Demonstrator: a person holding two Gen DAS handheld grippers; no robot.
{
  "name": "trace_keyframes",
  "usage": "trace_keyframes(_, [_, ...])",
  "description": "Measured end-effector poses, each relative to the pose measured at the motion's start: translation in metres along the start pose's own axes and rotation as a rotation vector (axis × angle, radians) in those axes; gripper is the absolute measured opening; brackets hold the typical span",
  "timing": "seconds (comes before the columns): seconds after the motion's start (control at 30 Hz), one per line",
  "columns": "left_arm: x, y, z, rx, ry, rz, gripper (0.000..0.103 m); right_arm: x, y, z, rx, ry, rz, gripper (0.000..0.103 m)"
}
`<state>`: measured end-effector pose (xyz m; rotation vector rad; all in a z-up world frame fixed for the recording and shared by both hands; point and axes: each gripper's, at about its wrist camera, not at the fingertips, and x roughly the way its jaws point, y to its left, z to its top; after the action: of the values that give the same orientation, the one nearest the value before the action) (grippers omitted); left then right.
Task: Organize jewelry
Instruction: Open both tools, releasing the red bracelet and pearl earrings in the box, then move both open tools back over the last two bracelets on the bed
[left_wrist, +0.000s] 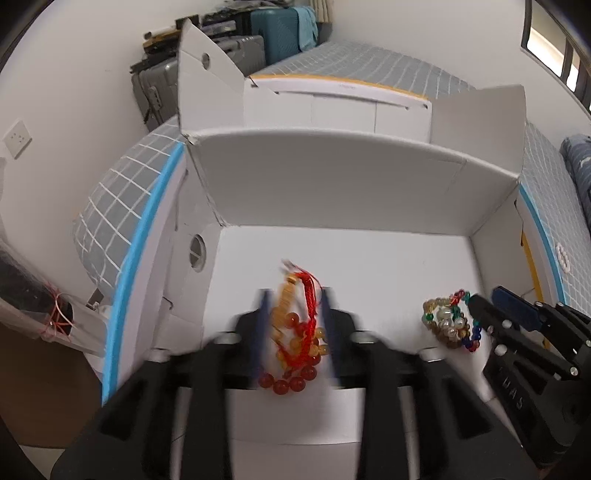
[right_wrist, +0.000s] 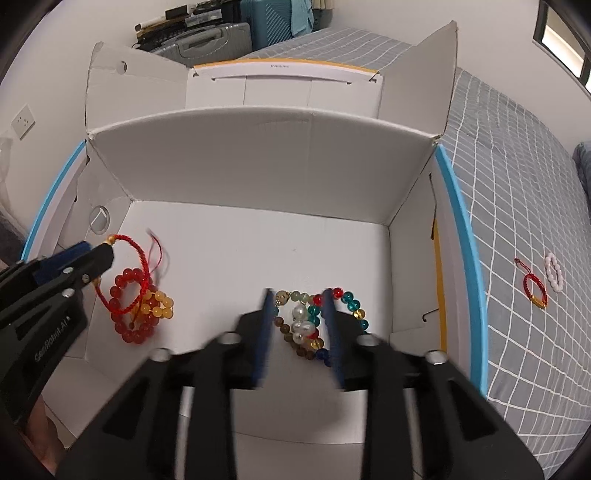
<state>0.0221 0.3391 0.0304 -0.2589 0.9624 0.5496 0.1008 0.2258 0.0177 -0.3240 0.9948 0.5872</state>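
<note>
Both grippers reach into an open white cardboard box on a bed. My left gripper is open, its fingers on either side of a heap of red and amber bead bracelets with a red cord bracelet; this heap also shows in the right wrist view. My right gripper is open over a heap of multicoloured bead and pearl bracelets, also seen in the left wrist view. On the bedspread outside the box lie a small red cord bracelet and a white bead bracelet.
The box's flaps stand up at the back and sides. A blue-edged white lid or tray lies under the box. Grey checked bedspread extends right. Suitcases stand against the far wall.
</note>
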Motion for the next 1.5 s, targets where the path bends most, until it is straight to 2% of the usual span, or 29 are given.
trace_keyframes(0.03, [-0.003,0.001,0.001,-0.002,-0.017,0.005,0.054,-0.001,0.0,0.003,0.003,-0.009,-0.004,0.044])
trace_keyframes(0.1, [-0.008,0.002,0.002,-0.008,-0.034,0.012,0.061,-0.005,-0.001,0.003,0.012,-0.024,-0.01,0.059])
trace_keyframes(0.17, [-0.013,0.005,0.003,-0.022,-0.049,0.005,0.071,-0.009,-0.003,0.004,0.014,-0.034,-0.011,0.064])
trace_keyframes(0.3, [-0.018,0.009,0.004,-0.039,-0.065,0.015,0.081,-0.016,-0.006,0.004,0.022,-0.062,-0.02,0.081])
trace_keyframes(0.47, [-0.021,0.011,0.006,-0.045,-0.091,0.021,0.092,-0.029,-0.007,0.002,0.022,-0.12,-0.007,0.093])
trace_keyframes(0.8, [-0.032,0.007,0.007,-0.061,-0.121,0.012,0.096,-0.048,-0.018,0.003,0.025,-0.181,-0.044,0.094])
trace_keyframes(1.07, [-0.054,-0.035,0.012,-0.013,-0.159,-0.029,0.096,-0.081,-0.058,-0.006,0.077,-0.243,-0.09,0.094])
trace_keyframes(1.3, [-0.073,-0.102,0.023,0.079,-0.173,-0.127,0.096,-0.115,-0.127,-0.017,0.151,-0.284,-0.163,0.095])
trace_keyframes(1.5, [-0.087,-0.175,0.038,0.133,-0.167,-0.219,0.097,-0.138,-0.216,-0.022,0.253,-0.302,-0.234,0.094])
